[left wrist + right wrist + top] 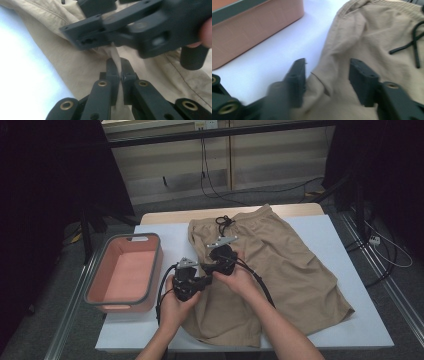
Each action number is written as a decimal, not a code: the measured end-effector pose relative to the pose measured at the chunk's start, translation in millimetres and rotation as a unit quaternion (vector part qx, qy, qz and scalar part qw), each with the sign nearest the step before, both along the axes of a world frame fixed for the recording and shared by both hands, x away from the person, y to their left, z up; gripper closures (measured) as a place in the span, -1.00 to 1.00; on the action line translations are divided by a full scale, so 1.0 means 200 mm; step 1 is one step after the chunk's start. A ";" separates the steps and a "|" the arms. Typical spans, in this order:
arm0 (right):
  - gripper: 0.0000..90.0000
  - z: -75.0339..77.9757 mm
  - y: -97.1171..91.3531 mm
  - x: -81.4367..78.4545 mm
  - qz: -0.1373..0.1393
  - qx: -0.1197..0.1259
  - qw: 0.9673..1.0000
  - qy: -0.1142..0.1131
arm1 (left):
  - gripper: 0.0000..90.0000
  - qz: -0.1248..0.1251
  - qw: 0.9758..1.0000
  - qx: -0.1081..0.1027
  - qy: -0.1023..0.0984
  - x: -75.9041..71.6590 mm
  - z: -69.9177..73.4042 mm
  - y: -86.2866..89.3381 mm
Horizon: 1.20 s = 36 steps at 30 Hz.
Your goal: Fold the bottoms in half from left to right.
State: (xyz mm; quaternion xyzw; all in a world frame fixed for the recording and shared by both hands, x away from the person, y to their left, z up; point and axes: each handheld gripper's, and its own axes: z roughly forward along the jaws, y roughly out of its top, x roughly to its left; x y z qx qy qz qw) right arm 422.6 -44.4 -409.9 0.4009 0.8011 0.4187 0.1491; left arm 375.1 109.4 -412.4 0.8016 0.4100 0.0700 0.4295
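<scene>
Left gripper [120, 75] pinches the shorts [280, 270]; right gripper [327, 82] half-open astride a fold, which could slip free if it closes shallow

- The high view looks forward and down from above the person's side onto the white table [350, 320].
- The left gripper view sits close over the tan cotton shorts [82, 72].
- The right gripper view, equally near, shares that cloth and the salmon-pink grey-rimmed bin [249, 30].

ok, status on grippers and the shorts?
Left gripper shut on shorts fabric. Right gripper open, straddling a fold. Basket clear left.
</scene>
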 end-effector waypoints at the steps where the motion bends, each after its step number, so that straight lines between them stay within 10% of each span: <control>1: 0.46 -0.01 0.00 0.01 0.010 0.006 1.000 0.007 | 0.95 -0.001 1.000 0.000 0.001 0.00 0.00 0.00; 9: 0.93 0.00 0.02 0.01 0.020 0.019 1.000 0.007 | 0.85 0.004 1.000 -0.011 -0.001 0.01 0.00 0.02; 23: 0.96 0.05 -0.05 0.00 0.003 0.014 1.000 -0.010 | -0.04 -0.006 1.000 -0.014 -0.012 0.02 0.02 0.07; 36: 0.96 0.08 -0.09 -0.01 -0.006 0.018 1.000 -0.016 | -0.45 -0.010 1.000 -0.018 -0.015 0.04 0.05 0.13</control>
